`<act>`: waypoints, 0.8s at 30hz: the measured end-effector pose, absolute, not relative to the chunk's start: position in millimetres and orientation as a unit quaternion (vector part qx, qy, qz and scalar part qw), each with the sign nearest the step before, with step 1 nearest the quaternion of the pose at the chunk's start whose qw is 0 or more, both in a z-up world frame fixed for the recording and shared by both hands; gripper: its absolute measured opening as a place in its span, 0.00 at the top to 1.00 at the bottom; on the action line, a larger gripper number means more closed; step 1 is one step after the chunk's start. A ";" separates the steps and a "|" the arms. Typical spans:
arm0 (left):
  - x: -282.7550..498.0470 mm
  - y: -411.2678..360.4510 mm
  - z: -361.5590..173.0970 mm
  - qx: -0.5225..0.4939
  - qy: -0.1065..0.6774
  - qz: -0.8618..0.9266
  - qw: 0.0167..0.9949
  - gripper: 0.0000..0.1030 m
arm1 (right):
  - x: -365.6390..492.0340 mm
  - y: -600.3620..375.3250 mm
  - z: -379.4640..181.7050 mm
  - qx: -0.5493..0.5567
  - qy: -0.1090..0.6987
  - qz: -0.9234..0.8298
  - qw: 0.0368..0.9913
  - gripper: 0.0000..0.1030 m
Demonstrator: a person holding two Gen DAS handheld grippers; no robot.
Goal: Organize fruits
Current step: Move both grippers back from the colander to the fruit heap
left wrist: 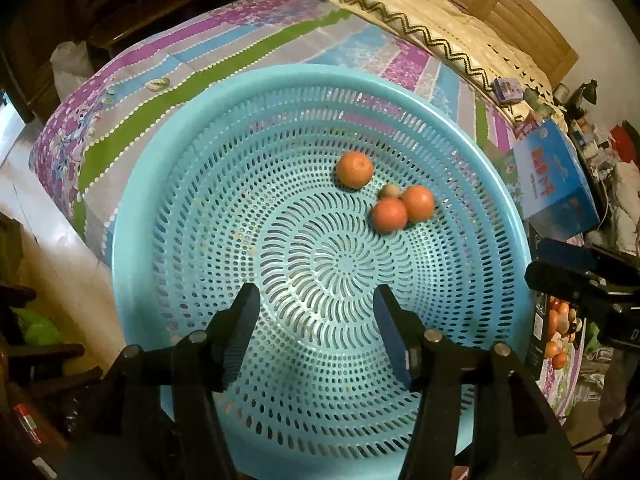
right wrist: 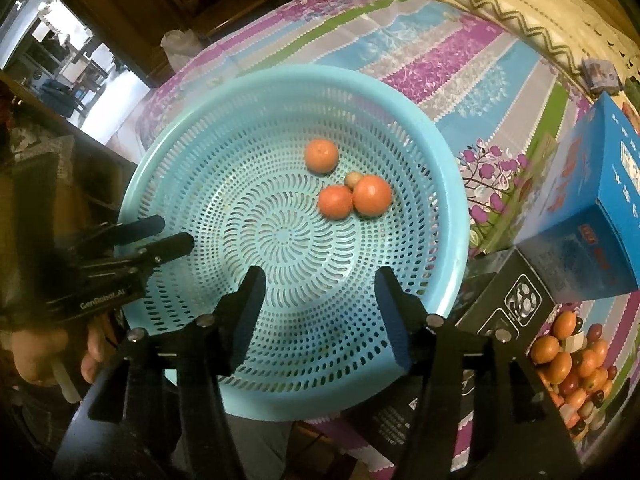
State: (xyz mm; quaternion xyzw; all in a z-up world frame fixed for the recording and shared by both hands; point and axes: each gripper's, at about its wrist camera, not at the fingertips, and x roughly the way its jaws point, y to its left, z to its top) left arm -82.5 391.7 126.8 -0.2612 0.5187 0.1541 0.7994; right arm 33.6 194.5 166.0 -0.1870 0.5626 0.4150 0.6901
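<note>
A large light-blue perforated basket [left wrist: 168, 208] [right wrist: 448, 184] sits on a striped cloth. Inside lie three orange fruits: one apart [left wrist: 354, 169] [right wrist: 321, 155], and two touching [left wrist: 389, 215] [left wrist: 418, 203] [right wrist: 335, 201] [right wrist: 371, 195], with a small pale round fruit [left wrist: 390, 191] [right wrist: 353, 179] behind them. My left gripper [left wrist: 316, 300] is open and empty above the basket's near side; it also shows in the right wrist view [right wrist: 176, 232] at the basket's left rim. My right gripper [right wrist: 320, 284] is open and empty over the near side; it shows at the right edge of the left wrist view [left wrist: 548, 262].
A blue carton [left wrist: 554, 176] [right wrist: 592, 208] and a black box [right wrist: 508, 300] stand right of the basket. A box of mixed fruit [right wrist: 576, 368] [left wrist: 560, 332] lies at the right. A cream blanket [left wrist: 420, 12] covers the far side. The floor [left wrist: 44, 208] lies left.
</note>
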 end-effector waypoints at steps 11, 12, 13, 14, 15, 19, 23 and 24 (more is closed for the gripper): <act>-78.7 376.2 137.4 -0.250 0.513 0.150 0.808 0.41 | 29.9 182.1 175.3 -0.183 0.552 0.418 0.698 0.42; -78.8 374.8 138.5 -0.249 0.512 0.149 0.809 0.41 | 29.8 180.3 176.7 -0.180 0.551 0.418 0.700 0.42; -78.9 373.7 139.6 -0.249 0.510 0.149 0.809 0.40 | 29.6 178.3 177.9 -0.176 0.549 0.418 0.702 0.41; -78.9 372.4 141.0 -0.249 0.509 0.149 0.810 0.39 | 29.4 176.0 179.3 -0.173 0.547 0.419 0.704 0.40; -79.0 370.2 142.9 -0.248 0.506 0.149 0.813 0.39 | 28.6 171.3 181.8 -0.166 0.541 0.420 0.710 0.38; -78.9 355.1 151.8 -0.232 0.485 0.146 0.831 0.37 | 10.7 139.3 199.5 -0.141 0.471 0.407 0.770 0.26; -76.9 320.9 166.4 -0.168 0.437 0.147 0.871 0.25 | -18.1 88.6 198.1 -0.112 0.409 0.370 0.827 0.17; -76.7 309.8 170.6 -0.156 0.422 0.140 0.882 0.24 | -27.5 71.7 194.7 -0.105 0.393 0.358 0.840 0.17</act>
